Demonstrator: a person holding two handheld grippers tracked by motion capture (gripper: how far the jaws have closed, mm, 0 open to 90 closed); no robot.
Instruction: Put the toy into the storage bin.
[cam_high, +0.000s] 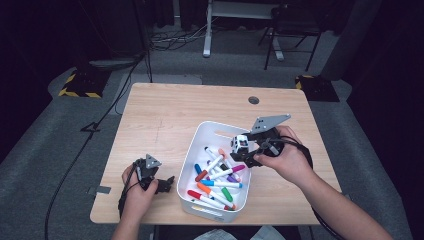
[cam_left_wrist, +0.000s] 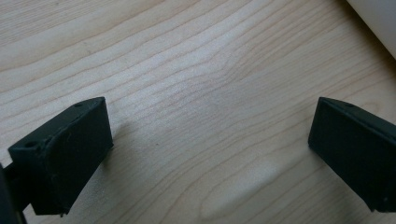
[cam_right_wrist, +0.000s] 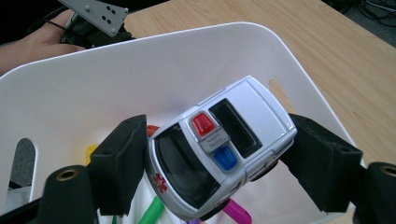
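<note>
Below my right jaws, the toy car (cam_right_wrist: 219, 149) hides most of the markers (cam_right_wrist: 152, 212); the frame's bottom edge cuts 2 visible tips.

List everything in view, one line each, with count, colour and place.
Toy ambulance car: one, white with red and blue roof lights, clamped between the right gripper's jaws above the bin.
Bin: one, white, on the table's near right part.
Markers: about a dozen, mixed colours, lying loose in the bin.
Table: one, light wood.
Left gripper: one, black, jaws open over bare table left of the bin.
Right gripper: one, black, over the bin.
Hands: two, one on each gripper.
</note>
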